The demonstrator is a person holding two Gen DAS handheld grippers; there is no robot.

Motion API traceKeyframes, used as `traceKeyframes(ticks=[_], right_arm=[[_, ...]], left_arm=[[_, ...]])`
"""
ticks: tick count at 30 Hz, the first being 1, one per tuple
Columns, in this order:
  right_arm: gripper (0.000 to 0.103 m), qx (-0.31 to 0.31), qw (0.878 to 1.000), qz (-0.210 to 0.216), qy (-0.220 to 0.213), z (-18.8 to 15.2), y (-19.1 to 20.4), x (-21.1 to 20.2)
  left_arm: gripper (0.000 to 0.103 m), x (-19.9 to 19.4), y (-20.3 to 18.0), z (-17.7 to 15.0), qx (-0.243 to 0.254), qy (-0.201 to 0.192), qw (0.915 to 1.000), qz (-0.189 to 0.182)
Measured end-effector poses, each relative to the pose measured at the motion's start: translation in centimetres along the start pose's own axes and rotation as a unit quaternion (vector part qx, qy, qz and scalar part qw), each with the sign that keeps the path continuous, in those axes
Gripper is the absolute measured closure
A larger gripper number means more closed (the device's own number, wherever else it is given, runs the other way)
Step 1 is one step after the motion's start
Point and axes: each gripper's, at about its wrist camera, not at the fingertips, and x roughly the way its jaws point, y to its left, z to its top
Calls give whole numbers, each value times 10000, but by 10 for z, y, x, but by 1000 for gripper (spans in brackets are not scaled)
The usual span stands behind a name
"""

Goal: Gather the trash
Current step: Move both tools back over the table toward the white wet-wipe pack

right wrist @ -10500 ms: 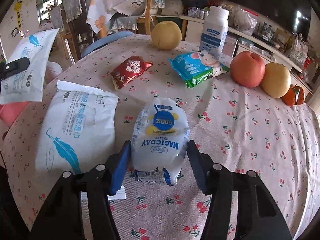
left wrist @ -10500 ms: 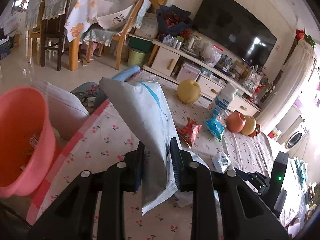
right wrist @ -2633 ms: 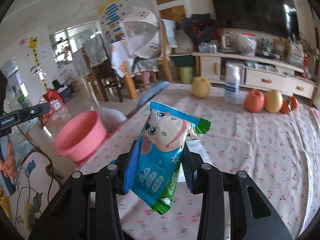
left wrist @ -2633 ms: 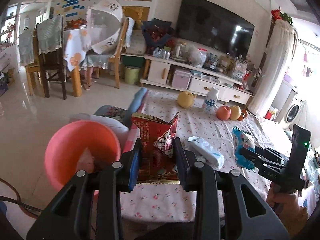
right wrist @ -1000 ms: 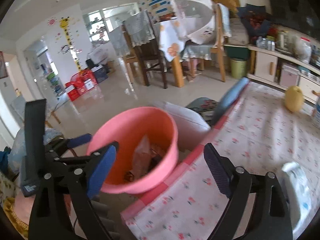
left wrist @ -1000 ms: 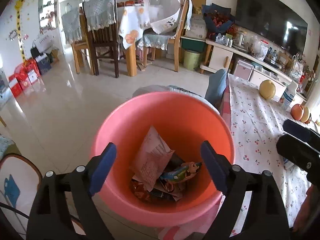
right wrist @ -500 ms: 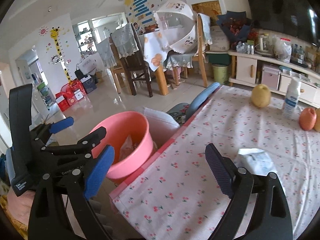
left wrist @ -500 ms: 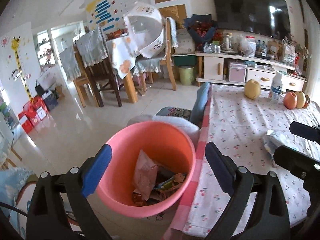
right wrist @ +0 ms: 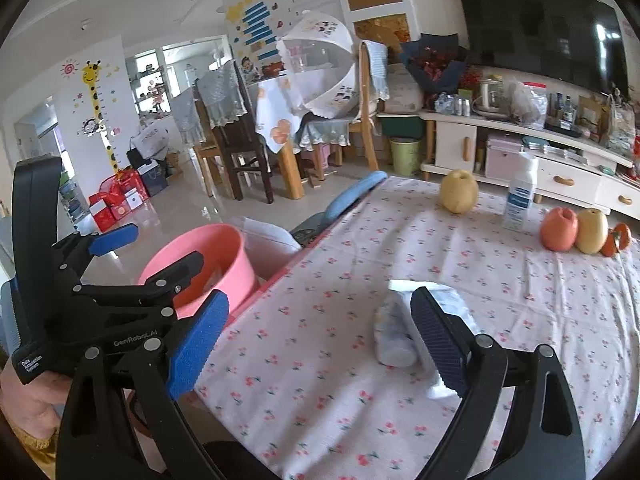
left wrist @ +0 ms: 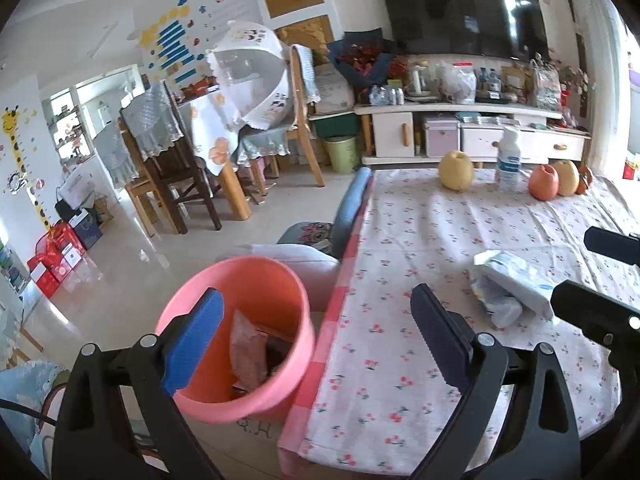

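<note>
A pink bucket (left wrist: 240, 280) stands on the floor by the table's left edge, with crumpled wrappers (left wrist: 250, 356) inside. My left gripper (left wrist: 316, 340) hangs open and empty, one finger over the bucket and the other over the cherry-print table (left wrist: 420, 240). Two white packets (left wrist: 508, 280) lie on the cloth to the right. In the right wrist view my right gripper (right wrist: 316, 336) is open and empty above the table's near edge. The white packets (right wrist: 400, 328) lie just behind its right finger. The left gripper (right wrist: 152, 250) shows at the left, in front of the bucket (right wrist: 208, 256).
A yellow pear (right wrist: 459, 192), a white bottle (right wrist: 520, 196) and more fruit (right wrist: 559, 229) stand at the table's far side. A blue chair back (left wrist: 352, 204) and a white cushion (left wrist: 304, 260) sit beside the bucket. Dining chairs and a TV cabinet lie beyond.
Both grippers have drawn back and up from over the bucket, which now looks smaller. Both views have swung right, so the table and the white packets come into sight.
</note>
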Motion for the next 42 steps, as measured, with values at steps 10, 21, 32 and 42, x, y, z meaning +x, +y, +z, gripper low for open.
traceKeyframes(ticks=[10,21,32,42], right_arm=[[12,253,9995,-180,3,-17,-49,-22],[12,586,9977,-273,184,-35,-97,-23],[12,555,9958,-293,661,-51,-123,13],[12,226,9948,-56,995,-51,-124,51]], left_arm=[[8,1,-57,-4,345,234,9988,-262],[8,13,-98,-10,647,463,9964,-293],[8,32,-116,-19,848,733,9935,-208],[8,47,-120,-28,942,939,9910,-152]])
